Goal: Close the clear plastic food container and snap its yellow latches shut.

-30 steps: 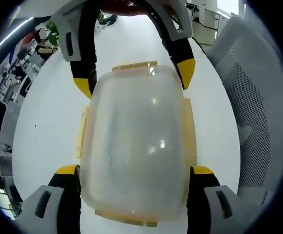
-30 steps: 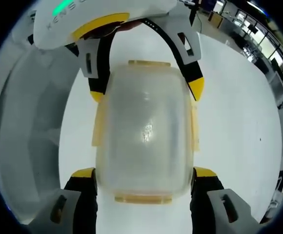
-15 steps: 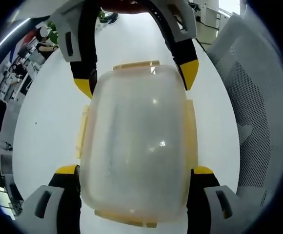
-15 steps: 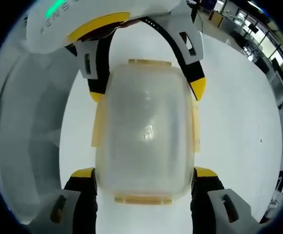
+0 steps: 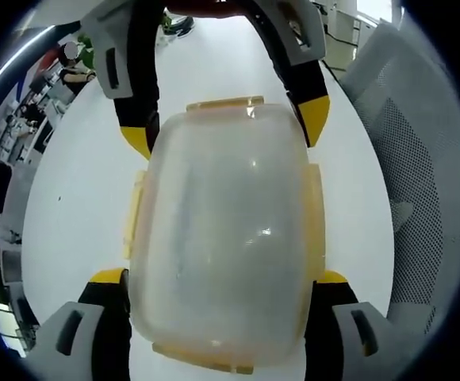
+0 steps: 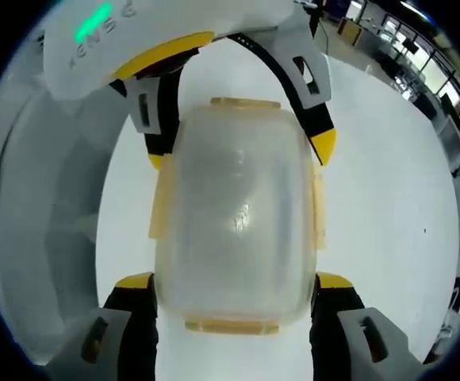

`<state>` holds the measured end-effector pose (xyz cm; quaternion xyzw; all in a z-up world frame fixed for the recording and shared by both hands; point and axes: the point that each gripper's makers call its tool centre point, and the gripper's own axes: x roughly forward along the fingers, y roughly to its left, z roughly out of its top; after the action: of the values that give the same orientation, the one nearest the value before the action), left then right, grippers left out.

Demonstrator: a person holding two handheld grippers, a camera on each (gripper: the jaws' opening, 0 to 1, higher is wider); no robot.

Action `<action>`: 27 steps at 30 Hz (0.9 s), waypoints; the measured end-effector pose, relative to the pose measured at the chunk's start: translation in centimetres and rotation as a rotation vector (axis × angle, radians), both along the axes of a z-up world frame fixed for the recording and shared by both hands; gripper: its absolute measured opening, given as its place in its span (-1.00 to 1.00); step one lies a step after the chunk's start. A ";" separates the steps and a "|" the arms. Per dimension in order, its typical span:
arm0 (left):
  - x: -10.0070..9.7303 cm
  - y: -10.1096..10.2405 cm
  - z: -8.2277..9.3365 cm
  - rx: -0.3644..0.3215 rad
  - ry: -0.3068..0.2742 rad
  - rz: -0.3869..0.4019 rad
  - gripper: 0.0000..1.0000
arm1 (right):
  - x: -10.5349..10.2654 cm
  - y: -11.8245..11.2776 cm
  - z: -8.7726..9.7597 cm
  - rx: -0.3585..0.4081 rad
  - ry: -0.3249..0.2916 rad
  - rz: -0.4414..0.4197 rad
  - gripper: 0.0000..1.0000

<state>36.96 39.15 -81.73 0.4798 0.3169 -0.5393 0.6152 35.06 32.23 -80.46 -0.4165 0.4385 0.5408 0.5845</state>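
A frosted clear container [image 5: 222, 238] with its lid on and yellow latches [image 5: 133, 216] along its edges rests on the white table [image 5: 79, 198]. My left gripper [image 5: 220, 278] straddles its near end, jaws wide apart with their yellow tips against the two sides. From the far end my right gripper [image 5: 224, 131] straddles it the same way. In the right gripper view, the container [image 6: 236, 222] sits between my right gripper [image 6: 234, 280] at the bottom and my left gripper [image 6: 240, 151] at the top. I cannot tell whether the latches [image 6: 231, 325] are snapped down.
A grey mesh chair [image 5: 420, 198] stands close beside the table; in the right gripper view the chair [image 6: 40, 238] is at the left. Bare white table [image 6: 389, 198] spreads on the other side. Office desks and people lie far behind.
The left gripper view has crept slightly closer to the container. Both grippers and the container otherwise hold the same positions.
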 end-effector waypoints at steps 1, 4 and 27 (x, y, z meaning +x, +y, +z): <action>0.0 0.0 0.0 0.000 0.000 0.001 0.84 | 0.0 0.0 0.0 0.000 -0.001 0.001 0.58; 0.1 0.1 0.0 0.002 0.002 0.004 0.84 | 0.2 0.1 0.0 0.005 -0.001 0.003 0.58; 1.6 -0.2 -0.2 0.000 0.021 0.021 0.88 | 1.9 -0.2 0.1 0.026 0.001 0.025 0.59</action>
<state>38.55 38.93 -81.91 0.4708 0.3286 -0.5378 0.6174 36.94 32.02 -80.41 -0.4139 0.4264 0.5539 0.5831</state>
